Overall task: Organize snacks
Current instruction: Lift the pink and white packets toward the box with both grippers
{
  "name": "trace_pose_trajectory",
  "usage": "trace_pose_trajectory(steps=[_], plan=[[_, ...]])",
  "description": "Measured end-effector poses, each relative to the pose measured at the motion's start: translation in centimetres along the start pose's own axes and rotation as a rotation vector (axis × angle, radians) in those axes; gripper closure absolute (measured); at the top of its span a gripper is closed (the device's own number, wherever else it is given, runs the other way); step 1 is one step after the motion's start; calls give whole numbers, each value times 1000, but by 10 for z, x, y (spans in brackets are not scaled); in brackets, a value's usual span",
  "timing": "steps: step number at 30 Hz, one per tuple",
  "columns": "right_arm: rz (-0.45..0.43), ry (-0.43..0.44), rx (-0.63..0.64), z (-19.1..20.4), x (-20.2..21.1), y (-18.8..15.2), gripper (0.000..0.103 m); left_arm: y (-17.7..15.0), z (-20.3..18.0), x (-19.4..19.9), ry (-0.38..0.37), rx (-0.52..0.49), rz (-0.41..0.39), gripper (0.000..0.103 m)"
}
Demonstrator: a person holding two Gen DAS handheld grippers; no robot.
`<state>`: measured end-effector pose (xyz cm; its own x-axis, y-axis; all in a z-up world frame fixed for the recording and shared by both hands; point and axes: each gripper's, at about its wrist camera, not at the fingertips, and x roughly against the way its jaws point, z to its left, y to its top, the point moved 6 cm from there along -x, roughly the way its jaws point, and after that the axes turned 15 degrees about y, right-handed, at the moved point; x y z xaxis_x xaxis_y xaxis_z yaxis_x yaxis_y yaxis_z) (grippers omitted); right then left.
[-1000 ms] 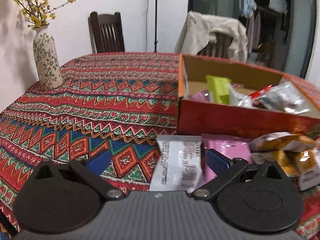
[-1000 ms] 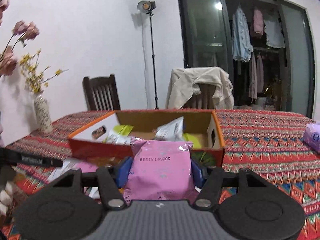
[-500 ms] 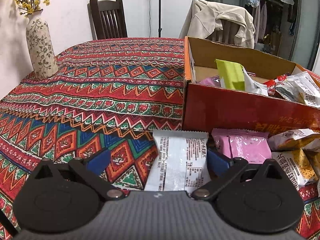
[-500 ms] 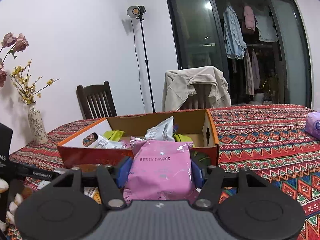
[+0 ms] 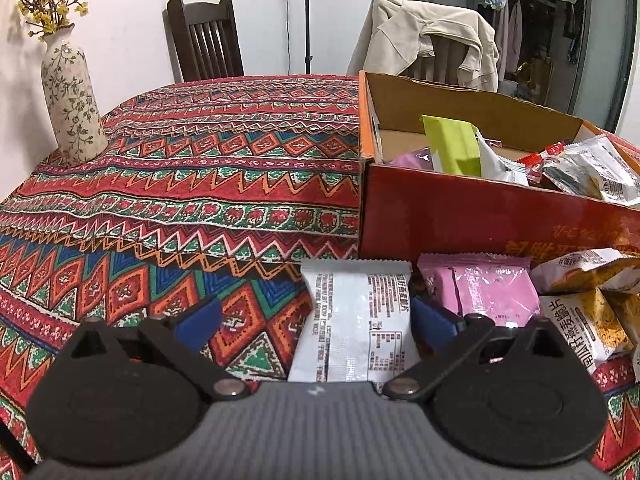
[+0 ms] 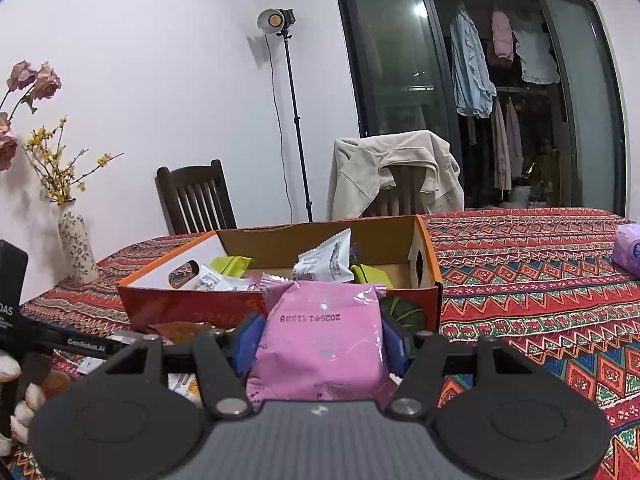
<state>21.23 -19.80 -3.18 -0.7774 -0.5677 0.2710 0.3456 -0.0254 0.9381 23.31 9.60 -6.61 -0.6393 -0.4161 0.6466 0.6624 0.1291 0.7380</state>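
My left gripper [image 5: 316,320] is open, low over the tablecloth, with a white snack packet [image 5: 356,320] lying between its blue fingers, nearer the right one. A pink packet [image 5: 484,288] and yellow packets [image 5: 580,328] lie to its right. The orange cardboard box [image 5: 472,220] behind them holds a green packet [image 5: 452,144] and several others. My right gripper [image 6: 318,338] is shut on a pink snack packet [image 6: 320,344], held in the air just in front of the box [image 6: 200,308].
A flowered vase [image 5: 72,100] stands at the far left of the table. Two chairs [image 5: 204,40] stand behind the table, one draped with a beige jacket [image 5: 432,36]. A purple pack [image 6: 628,248] lies at the far right. The left gripper's body [image 6: 12,320] shows at the left edge.
My left gripper has lowered and tilted down toward the white packet. My right gripper has risen slightly with the pink packet still held before the box.
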Motion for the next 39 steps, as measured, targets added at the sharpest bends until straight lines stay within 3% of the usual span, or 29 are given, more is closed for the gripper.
trace_pose_trajectory(steps=[2, 4, 5, 20, 30, 39], plan=[[1, 2, 1, 0, 0, 0, 42, 0, 0, 4, -8, 1, -10, 22], [0, 3, 3, 1, 0, 0, 42, -1, 0, 11, -13, 3, -20, 48], [0, 3, 3, 1, 0, 0, 42, -2, 1, 13, -11, 7, -24, 51], [-11, 21, 8, 4, 1, 1, 42, -11, 18, 65, -44, 92, -154, 53], [-34, 30, 57, 18, 9, 13, 42, 15, 2, 115, -148, 102, -299, 53], [-85, 21, 120, 34, 11, 52, 42, 50, -27, 137, -208, 113, -377, 53]])
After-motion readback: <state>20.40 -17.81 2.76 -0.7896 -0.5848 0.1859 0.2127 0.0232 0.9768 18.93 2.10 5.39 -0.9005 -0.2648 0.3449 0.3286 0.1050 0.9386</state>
